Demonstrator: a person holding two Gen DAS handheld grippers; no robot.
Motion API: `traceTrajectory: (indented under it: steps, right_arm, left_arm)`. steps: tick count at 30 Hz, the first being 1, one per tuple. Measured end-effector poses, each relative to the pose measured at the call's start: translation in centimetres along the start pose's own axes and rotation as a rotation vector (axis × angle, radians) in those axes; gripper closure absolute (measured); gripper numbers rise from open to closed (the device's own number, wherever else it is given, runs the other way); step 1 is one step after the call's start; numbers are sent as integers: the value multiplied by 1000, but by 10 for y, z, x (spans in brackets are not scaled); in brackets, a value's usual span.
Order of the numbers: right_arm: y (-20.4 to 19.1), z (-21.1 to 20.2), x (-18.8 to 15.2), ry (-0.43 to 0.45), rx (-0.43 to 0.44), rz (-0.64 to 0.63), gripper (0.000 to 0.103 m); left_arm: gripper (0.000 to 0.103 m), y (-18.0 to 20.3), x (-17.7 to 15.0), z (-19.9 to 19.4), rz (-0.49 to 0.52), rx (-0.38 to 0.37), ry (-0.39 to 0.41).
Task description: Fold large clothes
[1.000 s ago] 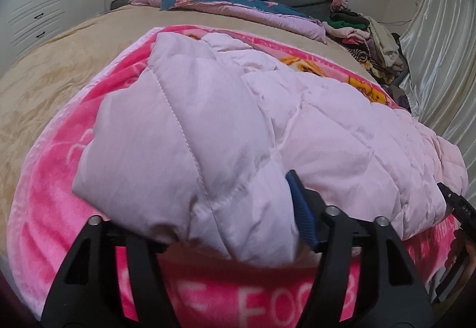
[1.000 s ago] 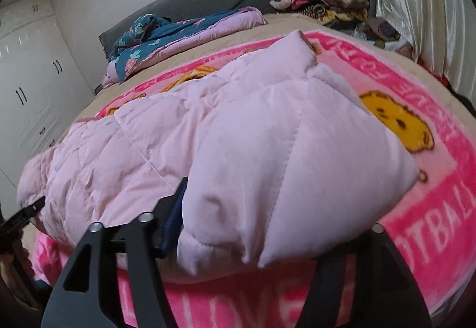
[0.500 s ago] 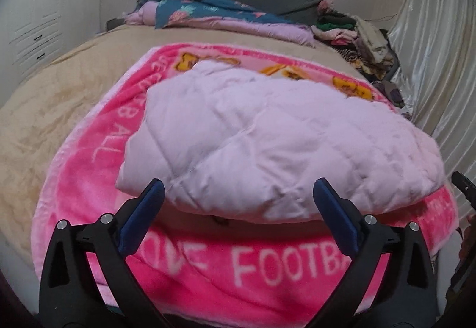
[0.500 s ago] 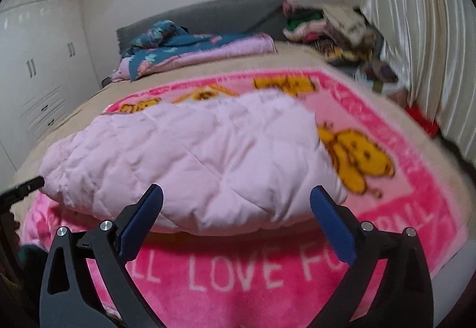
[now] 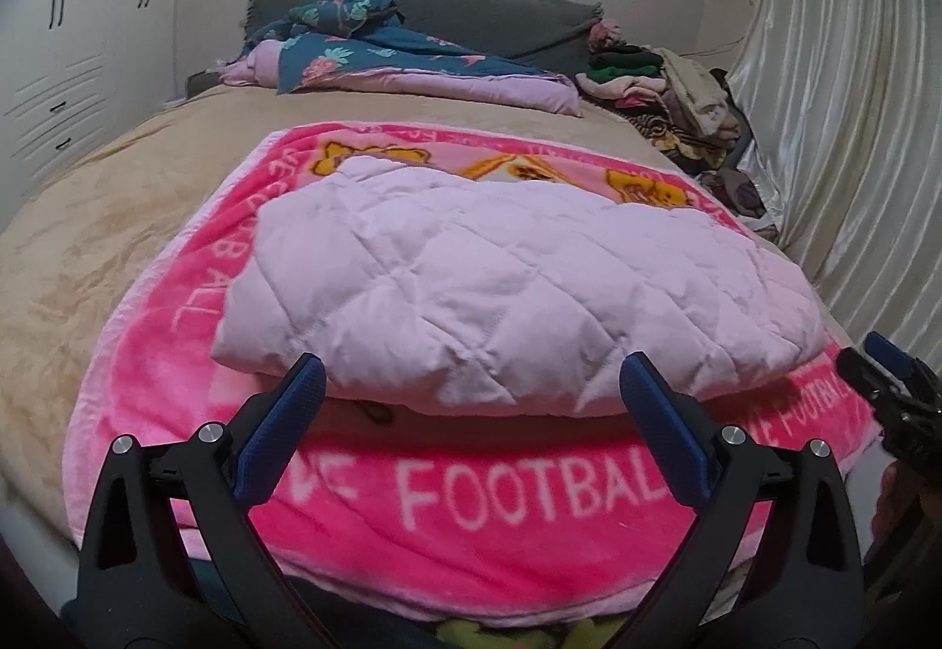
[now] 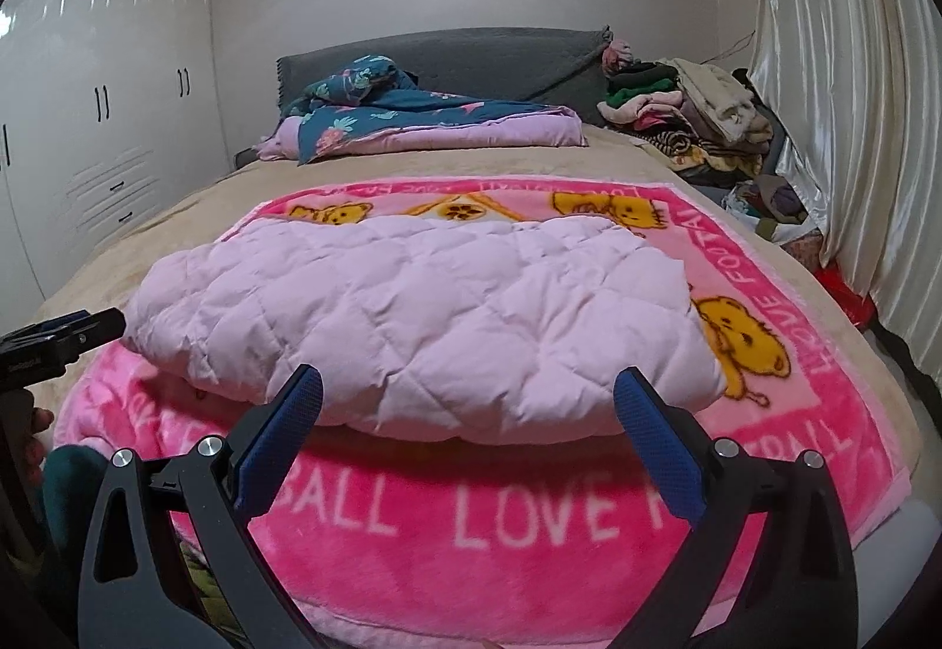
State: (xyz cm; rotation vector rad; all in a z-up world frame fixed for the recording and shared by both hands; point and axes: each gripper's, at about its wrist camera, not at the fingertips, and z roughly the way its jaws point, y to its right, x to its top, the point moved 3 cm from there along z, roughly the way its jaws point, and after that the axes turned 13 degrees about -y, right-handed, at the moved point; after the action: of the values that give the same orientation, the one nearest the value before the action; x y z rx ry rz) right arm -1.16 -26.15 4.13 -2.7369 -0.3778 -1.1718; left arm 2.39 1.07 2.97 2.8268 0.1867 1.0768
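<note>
Pink quilted jacket [image 5: 500,290] lies folded on blanket [image 5: 471,496]; left gripper [image 5: 471,384] & right gripper [image 6: 468,390] both apart, empty. Risk: puffy fill springs fold open w/o pressing.

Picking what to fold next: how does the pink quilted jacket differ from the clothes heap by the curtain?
The pink quilted jacket is one plain pale garment, folded flat on the pink blanket. The clothes heap is many mixed-colour pieces, crumpled and stacked by the headboard. Both sit on the bed.
</note>
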Motion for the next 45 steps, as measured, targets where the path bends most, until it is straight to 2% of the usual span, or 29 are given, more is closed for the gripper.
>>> traceTrajectory:
  steps: [9, 15, 22, 45]
  right_arm:
    - [-28, 12, -14, -26, 12, -39, 4]
    - [-32, 10, -17, 13, 29, -49, 4]
    - [-36, 16, -19, -20, 40, -63, 4]
    - [-36, 16, -22, -24, 41, -62, 4]
  left_arm:
    - [9, 22, -19, 8, 31, -18, -4]
    - [9, 27, -25, 18, 39, -27, -25]
    - [9, 30, -27, 21, 45, -22, -38]
    - [9, 27, -26, 14, 30, 4, -32]
